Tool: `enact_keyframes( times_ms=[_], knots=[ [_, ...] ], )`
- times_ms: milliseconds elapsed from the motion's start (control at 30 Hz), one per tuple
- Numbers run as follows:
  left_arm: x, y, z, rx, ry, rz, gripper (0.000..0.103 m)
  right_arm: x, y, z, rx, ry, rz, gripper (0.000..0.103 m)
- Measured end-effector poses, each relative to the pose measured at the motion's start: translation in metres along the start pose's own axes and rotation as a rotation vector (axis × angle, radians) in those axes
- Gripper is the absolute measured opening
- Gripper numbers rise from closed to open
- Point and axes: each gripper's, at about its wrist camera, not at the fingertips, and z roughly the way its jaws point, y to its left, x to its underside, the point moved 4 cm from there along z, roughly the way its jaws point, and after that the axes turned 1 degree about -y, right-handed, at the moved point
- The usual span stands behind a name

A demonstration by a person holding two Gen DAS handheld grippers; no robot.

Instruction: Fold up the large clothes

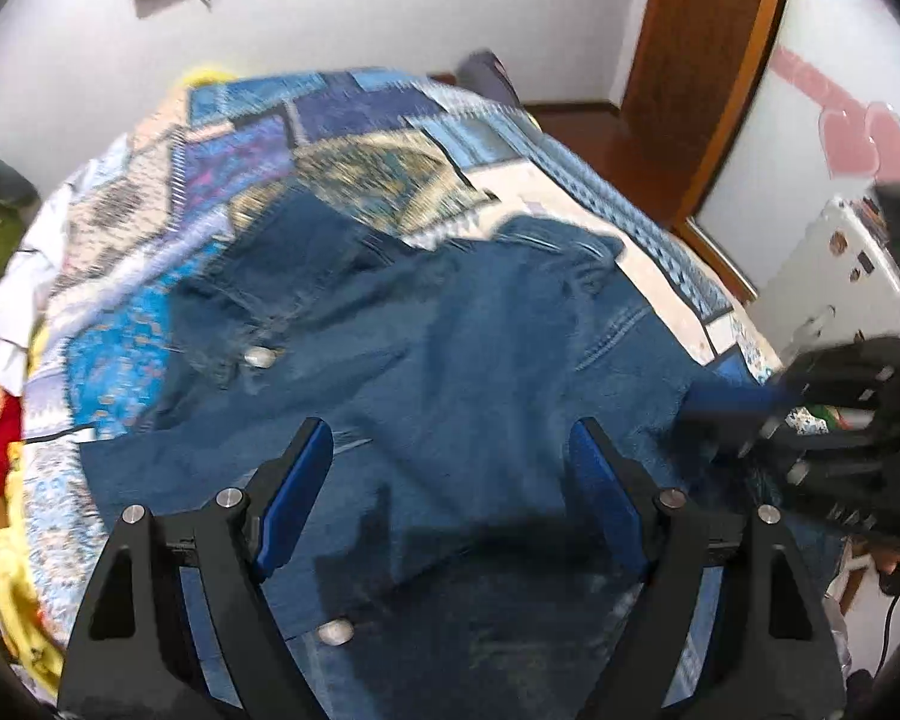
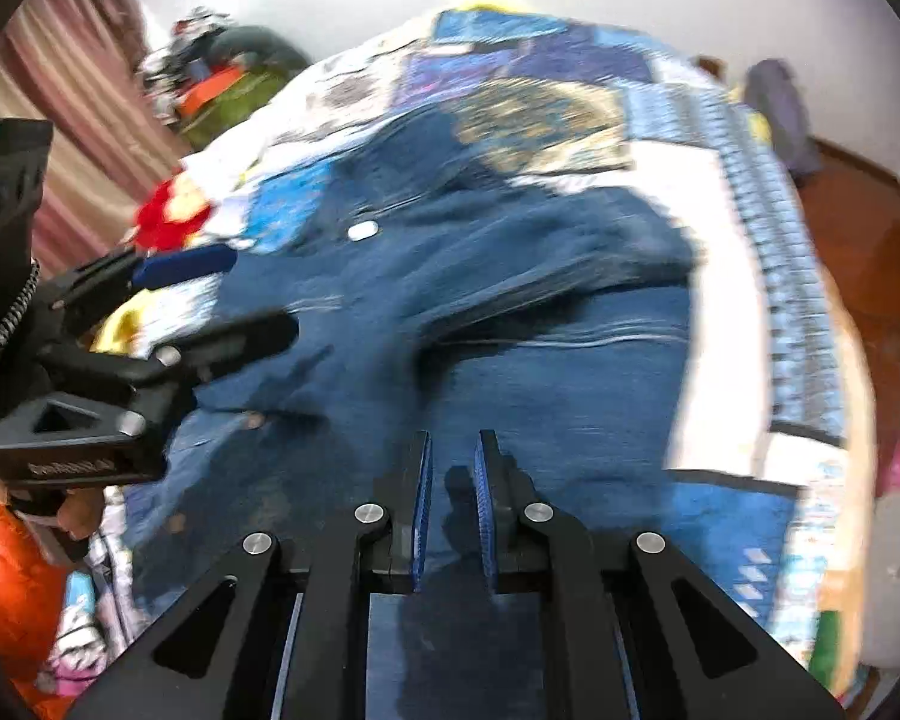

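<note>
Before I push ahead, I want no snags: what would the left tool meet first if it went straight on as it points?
Probably the denim jacket: the open left tool points onto its cloth, spread on the patchwork quilt. Depth is unclear.

No legible text in either view. Raised lettering on side of left tongs [image 2: 216, 300] body, seen in right wrist view, too blurred to read. Pink heart stickers [image 1: 858, 132] on wall carry no words. Metal buttons on denim jacket [image 1: 450, 348] show no readable stamping. Patchwork quilt [image 2: 546, 102] has patterns only, no lettering made out. Motion blur throughout.
</note>
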Motion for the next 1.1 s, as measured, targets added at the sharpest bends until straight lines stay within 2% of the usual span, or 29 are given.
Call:
enact_keyframes(
  times_ms=[67, 200, 300, 400, 467, 500, 533, 567, 600, 633, 700, 733, 833, 900, 1000, 1100],
  knots=[
    [-0.004, -0.009, 0.017, 0.009, 0.039, 0.010, 0.081, -0.002, -0.017, -0.008, 0.066, -0.035, -0.006, 0.009],
    [-0.016, -0.025, 0.035, 0.001, 0.051, 0.061, 0.081, -0.003, -0.049, -0.018, 0.168, -0.065, -0.012, 0.009],
    [-0.032, -0.039, 0.054, -0.012, 0.062, 0.112, 0.081, -0.005, -0.070, -0.017, 0.177, -0.063, 0.027, 0.009],
    [-0.042, -0.054, 0.080, -0.050, 0.097, 0.189, 0.078, -0.007, -0.083, -0.013, 0.137, -0.060, 0.085, 0.009],
    [-0.044, -0.059, 0.101, -0.091, 0.134, 0.229, 0.062, -0.010, -0.085, -0.008, 0.111, -0.058, 0.110, 0.009],
    [-0.045, -0.059, 0.107, -0.089, 0.141, 0.232, 0.058, -0.011, -0.084, -0.006, 0.100, -0.058, 0.117, 0.009],
    [-0.046, -0.058, 0.107, -0.090, 0.130, 0.231, 0.045, -0.014, -0.083, -0.002, 0.085, -0.057, 0.121, 0.009],
    [-0.048, -0.055, 0.107, -0.121, 0.116, 0.233, 0.026, -0.015, -0.081, 0.002, 0.074, -0.055, 0.122, 0.009],
    [-0.050, -0.051, 0.105, -0.148, 0.104, 0.226, 0.020, -0.017, -0.077, 0.007, 0.063, -0.050, 0.119, 0.009],
    [-0.051, -0.046, 0.100, -0.141, 0.086, 0.205, 0.013, -0.017, -0.074, 0.013, 0.048, -0.042, 0.113, 0.009],
    [-0.055, -0.036, 0.090, -0.140, 0.056, 0.169, 0.011, -0.017, -0.068, 0.029, 0.039, -0.007, 0.094, 0.009],
    [-0.057, -0.026, 0.079, -0.167, 0.023, 0.151, 0.010, -0.015, -0.066, 0.037, 0.050, 0.013, 0.077, 0.009],
    [-0.062, -0.001, 0.047, -0.218, -0.057, 0.118, 0.009, -0.009, -0.066, 0.060, 0.175, 0.054, -0.005, 0.009],
    [-0.059, 0.027, 0.020, -0.245, -0.099, 0.068, 0.009, -0.004, -0.066, 0.065, 0.189, 0.050, -0.023, 0.009],
    [-0.040, 0.066, -0.004, -0.263, -0.112, -0.012, 0.009, 0.000, -0.065, 0.063, 0.208, 0.042, -0.039, 0.009],
    [-0.006, 0.092, -0.008, -0.260, -0.074, -0.071, 0.013, 0.005, -0.070, 0.063, 0.229, 0.056, -0.030, 0.009]
  ],
)
